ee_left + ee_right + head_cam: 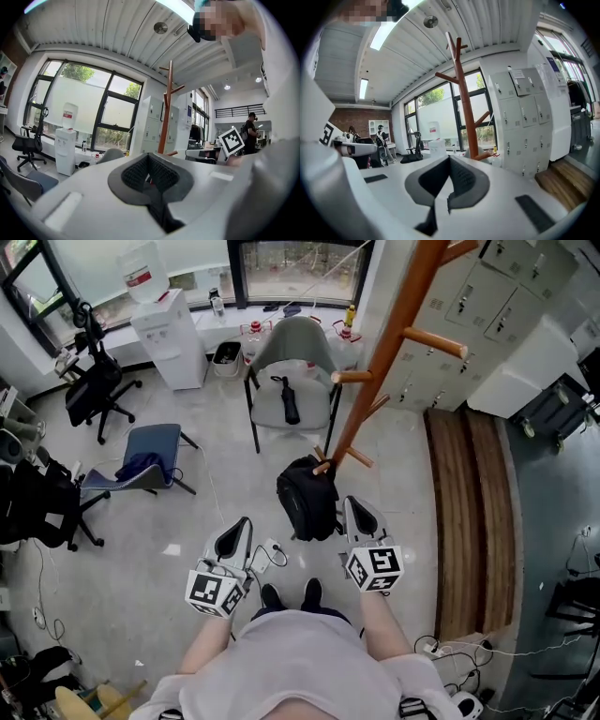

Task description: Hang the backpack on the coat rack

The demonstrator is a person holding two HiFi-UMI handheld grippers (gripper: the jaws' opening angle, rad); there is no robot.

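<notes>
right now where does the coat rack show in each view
Head view: coat rack slants down from top right.
Left gripper view: coat rack upright, near centre.
Right gripper view: coat rack upright, near centre.
Shared landmark: water dispenser, left of it everywhere.

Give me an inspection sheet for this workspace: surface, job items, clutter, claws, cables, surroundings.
Surface: pale tiled floor.
Job's things: black backpack on the floor by the foot of the coat rack, not hung.
Clutter: umbrella on grey chair; blue chair.
Grippers: left claw and right claw both shut, empty.
Cables: white lead on the floor near the left claw; floor cables at lower right.
Surroundings: water dispenser, lockers.
</notes>
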